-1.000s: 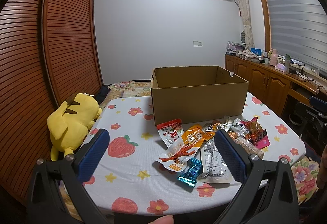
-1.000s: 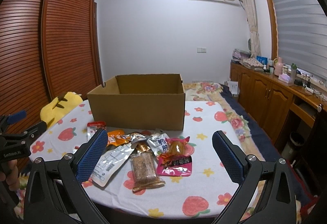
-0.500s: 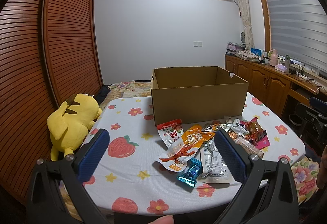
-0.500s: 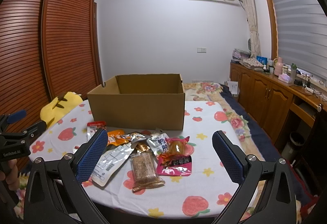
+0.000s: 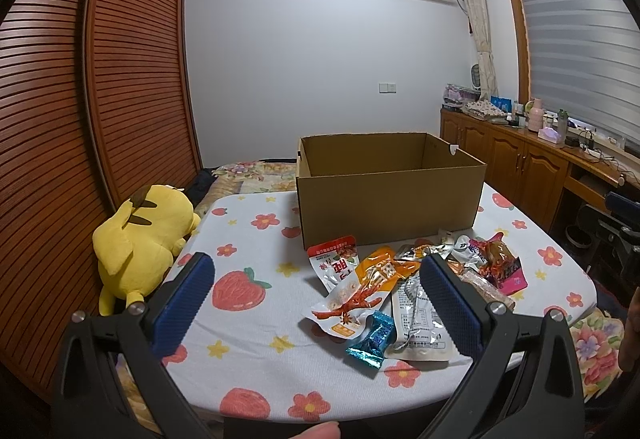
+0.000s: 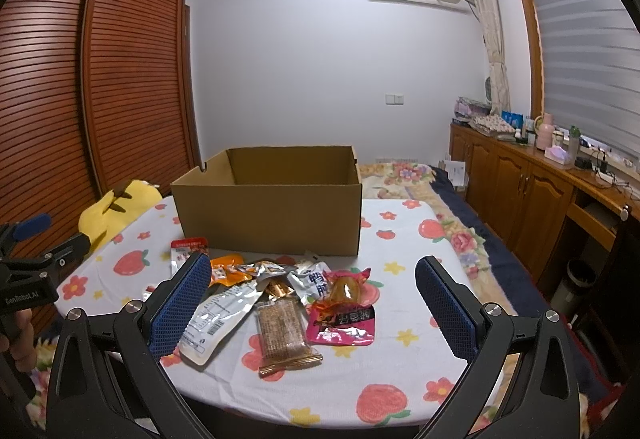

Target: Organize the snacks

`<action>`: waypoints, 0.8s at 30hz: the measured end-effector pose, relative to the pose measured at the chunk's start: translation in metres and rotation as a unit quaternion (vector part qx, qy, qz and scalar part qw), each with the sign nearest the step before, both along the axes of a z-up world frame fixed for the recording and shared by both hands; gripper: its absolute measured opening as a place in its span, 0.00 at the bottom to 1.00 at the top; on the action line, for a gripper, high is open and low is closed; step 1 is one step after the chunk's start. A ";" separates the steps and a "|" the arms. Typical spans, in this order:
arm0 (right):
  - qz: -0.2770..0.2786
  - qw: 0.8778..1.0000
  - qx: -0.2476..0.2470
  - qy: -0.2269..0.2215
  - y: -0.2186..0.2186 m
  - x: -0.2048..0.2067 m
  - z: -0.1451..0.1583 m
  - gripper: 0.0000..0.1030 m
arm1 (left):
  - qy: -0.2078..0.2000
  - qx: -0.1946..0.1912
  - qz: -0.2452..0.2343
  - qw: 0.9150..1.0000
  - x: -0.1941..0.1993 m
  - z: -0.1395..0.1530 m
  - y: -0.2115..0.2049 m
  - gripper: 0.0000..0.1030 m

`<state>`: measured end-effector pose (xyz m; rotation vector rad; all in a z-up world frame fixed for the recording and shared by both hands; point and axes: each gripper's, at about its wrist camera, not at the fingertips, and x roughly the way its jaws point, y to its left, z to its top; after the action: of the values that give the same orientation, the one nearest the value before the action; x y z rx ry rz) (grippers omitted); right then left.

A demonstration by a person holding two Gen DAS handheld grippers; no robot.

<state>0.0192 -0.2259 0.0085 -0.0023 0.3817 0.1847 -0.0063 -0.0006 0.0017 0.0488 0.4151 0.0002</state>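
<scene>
Start position: both grippers wide apart, nothing picked yet.

The left gripper (image 5: 316,301) and right gripper (image 6: 312,303) hover, empty, above the near table (image 6: 400,387) edge. Snack packets (image 6: 280,303) lie heaped on the printed cloth just before the open cardboard box (image 6: 272,207), which appears empty. Judged next step: lower onto one crinkly foil packet, e.g. the flat brown bar (image 6: 282,335), and pinch an edge.

The cardboard box (image 5: 390,199) is matt brown paperboard, standing on a tabletop (image 5: 248,355) covered in soft printed cloth. In front of the box, the snack packets (image 6: 280,303) are glossy crinkled foil and plastic. The plush toy (image 5: 140,239) left of the box is fuzzy yellow fabric, and the wardrobe doors (image 5: 132,79) are slatted varnished wood.
</scene>
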 end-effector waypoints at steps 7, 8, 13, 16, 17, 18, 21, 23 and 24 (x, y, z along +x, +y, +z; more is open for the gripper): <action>0.000 1.000 0.000 0.000 0.000 0.000 0.000 1.00 | 0.003 -0.001 -0.003 1.000 0.001 0.005 -0.001 1.00; 0.001 1.000 -0.001 0.001 0.000 -0.001 0.001 1.00 | 0.003 -0.001 -0.004 1.000 0.001 0.005 -0.001 1.00; 0.001 1.000 -0.002 0.007 -0.002 0.001 -0.002 1.00 | 0.015 -0.002 -0.007 1.000 0.006 0.000 0.000 1.00; 0.000 1.000 -0.002 0.013 -0.004 0.004 -0.006 1.00 | 0.024 -0.004 -0.009 1.000 0.010 -0.007 -0.001 1.00; 0.000 1.000 -0.002 0.016 -0.004 0.006 -0.008 1.00 | 0.025 -0.004 -0.010 1.000 0.010 -0.010 -0.001 1.00; 0.001 1.000 -0.002 0.018 -0.004 0.007 -0.010 1.00 | 0.030 -0.006 -0.012 0.999 0.012 -0.012 -0.001 1.00; 0.002 1.000 -0.004 0.027 -0.005 0.011 -0.016 1.00 | 0.042 -0.010 -0.018 0.999 0.017 -0.019 -0.001 1.00; 0.003 0.999 -0.003 0.034 -0.006 0.014 -0.020 1.00 | 0.050 -0.015 -0.024 0.998 0.019 -0.023 -0.001 1.00; 0.005 0.999 -0.003 0.038 -0.007 0.016 -0.022 1.00 | 0.056 -0.018 -0.029 0.998 0.022 -0.026 -0.001 1.00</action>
<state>0.0350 -0.2325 -0.0140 -0.0032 0.4583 0.1933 0.0153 -0.0013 -0.0244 0.0262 0.5259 -0.0671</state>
